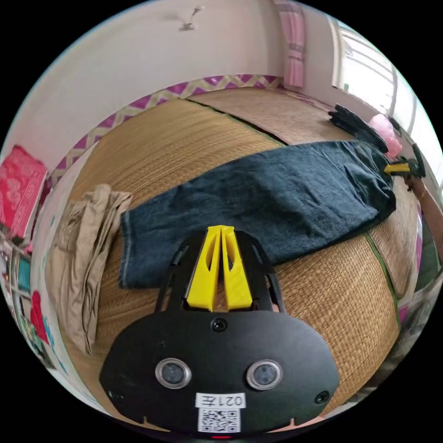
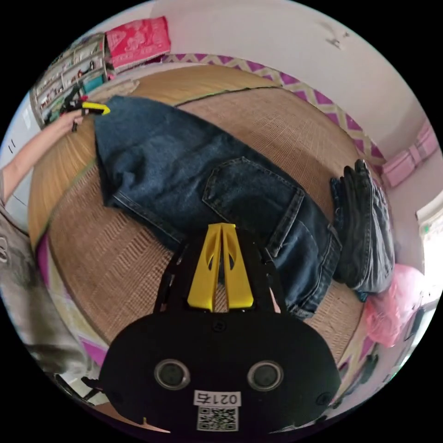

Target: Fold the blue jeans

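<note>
I had the blue jeans (image 1: 277, 198) lying lengthwise on the woven straw mat (image 1: 184, 138), already doubled leg over leg, with the back pocket (image 2: 251, 194) facing up in the right gripper view. My left gripper (image 1: 221, 229) hung just over the near edge of the legs, its yellow jaws pressed together with nothing between them. My right gripper (image 2: 221, 227) sat over the seat near the waistband, jaws likewise closed and empty. In the left gripper view the hem end lay just beside a crumpled pair of beige trousers (image 1: 80, 258). In the right gripper view a stack of dark folded clothes (image 2: 364, 230) rested against the waist end, with a pink plastic bag (image 2: 392, 300) beyond it.
</note>
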